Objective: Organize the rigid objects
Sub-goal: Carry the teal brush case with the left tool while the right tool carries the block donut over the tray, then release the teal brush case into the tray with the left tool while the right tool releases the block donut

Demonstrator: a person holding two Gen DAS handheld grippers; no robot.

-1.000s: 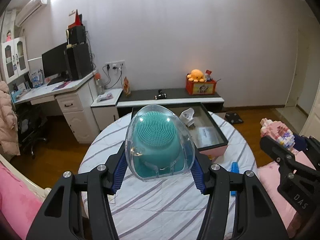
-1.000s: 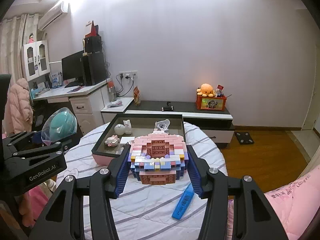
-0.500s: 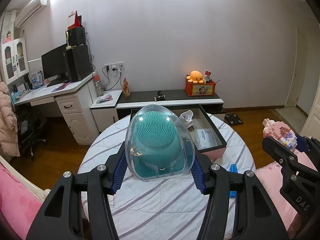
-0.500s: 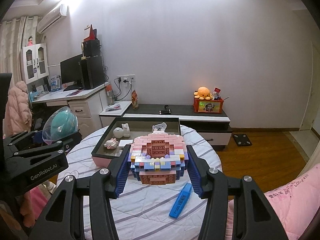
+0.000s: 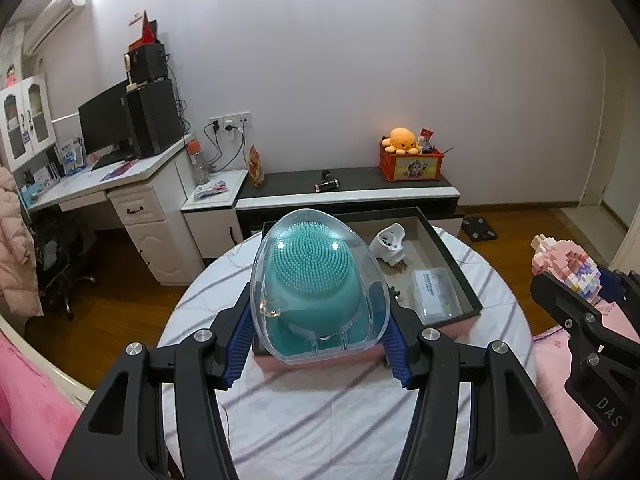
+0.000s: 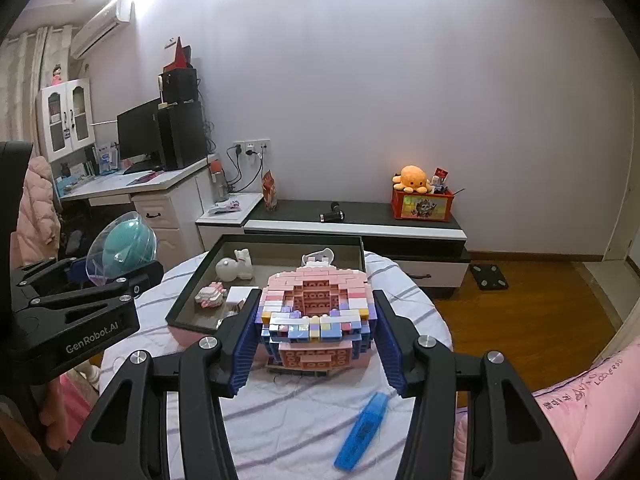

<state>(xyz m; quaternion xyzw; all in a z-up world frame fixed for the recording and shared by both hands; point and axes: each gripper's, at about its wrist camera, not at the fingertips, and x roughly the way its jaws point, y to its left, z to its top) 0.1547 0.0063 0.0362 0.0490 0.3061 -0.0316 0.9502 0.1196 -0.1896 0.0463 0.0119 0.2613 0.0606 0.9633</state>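
Note:
My left gripper (image 5: pixel 317 300) is shut on a clear egg-shaped case with a teal bristled brush inside (image 5: pixel 308 256), held above the near edge of a dark-rimmed tray (image 5: pixel 452 264). My right gripper (image 6: pixel 317 298) is shut on a pink, blue and purple brick model (image 6: pixel 316 332), held just in front of the tray's rim (image 6: pixel 192 284). The tray holds a white plug-like piece (image 5: pixel 388 240), a small clear box (image 5: pixel 434 292), a white figurine (image 6: pixel 236 266) and a small pink brick piece (image 6: pixel 210 296). Each gripper shows at the edge of the other's view.
The tray sits on a round table with a striped white cloth (image 6: pixel 300 420). A blue highlighter (image 6: pixel 362 432) lies on the cloth near the right gripper. Pink bedding (image 6: pixel 580 412) borders the table on the right. A desk and low cabinet stand against the far wall.
Both grippers have moved forward toward the tray with their objects still held. The tray looks closer, and the brush case now overlaps its near edge.

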